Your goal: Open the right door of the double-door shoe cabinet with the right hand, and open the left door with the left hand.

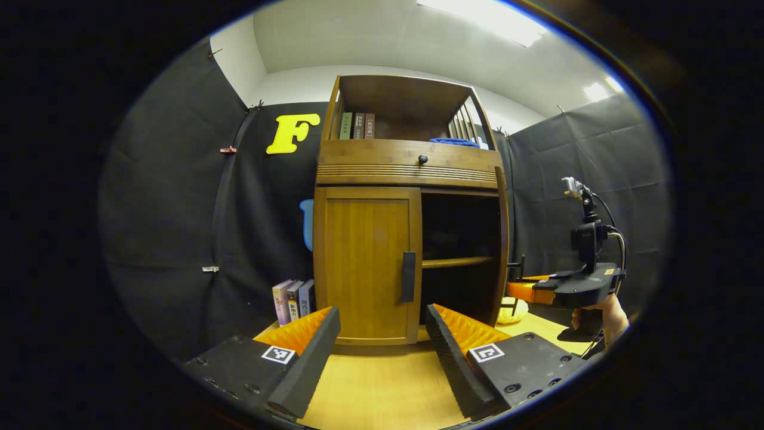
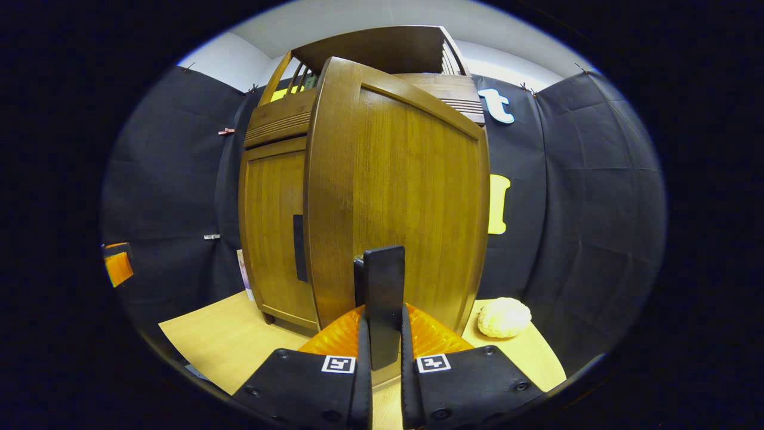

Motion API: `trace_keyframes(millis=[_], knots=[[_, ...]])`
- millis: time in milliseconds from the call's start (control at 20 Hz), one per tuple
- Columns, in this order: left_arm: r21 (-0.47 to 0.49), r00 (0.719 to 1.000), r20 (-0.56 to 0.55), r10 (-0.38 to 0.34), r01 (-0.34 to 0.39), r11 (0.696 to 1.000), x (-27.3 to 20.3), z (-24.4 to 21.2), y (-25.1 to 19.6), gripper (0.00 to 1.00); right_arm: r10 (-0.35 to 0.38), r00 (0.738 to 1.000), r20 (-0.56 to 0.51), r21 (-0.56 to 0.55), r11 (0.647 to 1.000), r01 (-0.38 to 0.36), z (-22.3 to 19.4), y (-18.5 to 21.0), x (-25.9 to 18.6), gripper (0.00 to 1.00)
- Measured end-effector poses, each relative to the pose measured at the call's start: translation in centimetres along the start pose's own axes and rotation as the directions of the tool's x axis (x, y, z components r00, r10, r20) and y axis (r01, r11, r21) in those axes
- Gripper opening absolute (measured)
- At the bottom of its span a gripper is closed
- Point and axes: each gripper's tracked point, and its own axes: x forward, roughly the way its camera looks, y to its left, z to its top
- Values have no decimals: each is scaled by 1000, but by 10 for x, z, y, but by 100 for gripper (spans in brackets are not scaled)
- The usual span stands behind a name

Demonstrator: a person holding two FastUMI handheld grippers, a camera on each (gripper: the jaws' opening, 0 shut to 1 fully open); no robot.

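Note:
A brown wooden shoe cabinet [image 1: 409, 161] stands on a light wooden table. Its left door [image 1: 365, 263] is closed, with a dark vertical handle [image 1: 408, 276] at its inner edge. My left gripper [image 1: 380, 334] is open, low in front of that door and apart from it. The right door [image 2: 406, 203] is swung out, showing a dark inside with a shelf [image 1: 456, 261]. My right gripper [image 2: 382, 343] is shut on the right door's dark handle [image 2: 382, 280]. The right gripper [image 1: 567, 289], held by a hand, also appears at the right in the left gripper view.
Several books [image 1: 293, 300] stand on the table [image 1: 382, 388] left of the cabinet, and more books [image 1: 357, 126] sit on its top shelf beside a blue cloth [image 1: 453, 142]. A pale round object [image 2: 504, 316] lies on the table right of the cabinet. Black cloth walls close in all sides.

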Motion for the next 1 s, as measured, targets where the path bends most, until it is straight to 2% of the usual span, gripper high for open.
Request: trace_keyframes(millis=[50,100,350,400,450,600,650,750,850,900,950,1000], knots=[[-5,1000,-3,-11,11,1000,2,-2,-5,90,-4,1000,-1,-1,1000,4,0,-4,-3,18],[-7,1000,-9,-22,22,1000,3,-5,-10,90,-9,1000,-2,-6,1000,9,0,-8,-8,23],[-10,998,-26,-56,55,998,12,-12,-28,90,-42,999,-3,-9,999,42,1,-31,-25,23],[-12,998,-29,-62,62,998,14,-13,-32,90,-52,999,-2,-10,999,52,2,-35,-28,17],[-13,997,-32,-65,65,998,16,-14,-35,90,-64,998,-2,-14,998,64,2,-42,-31,22],[-15,996,-39,-80,79,997,21,-17,-47,90,-120,993,3,-17,993,121,4,-65,-40,22],[-18,995,-42,-87,86,996,23,-19,-51,90,-142,990,6,-18,990,142,2,-72,-42,27],[-18,994,-49,-101,100,995,26,-22,-59,90,-185,983,10,-29,982,185,1,-90,-46,26],[-6,993,-46,-109,108,994,29,-22,-65,90,-225,974,9,-16,974,226,1,-110,-51,17],[1,993,-38,-108,108,994,32,-21,-66,90,-229,974,7,7,974,229,0,-115,-54,16],[5,994,-29,-106,106,994,35,-20,-67,90,-224,975,4,27,974,224,1,-120,-59,7],[9,994,-23,-102,103,995,38,-20,-67,90,-223,975,0,37,974,223,-1,-125,-62,16]])
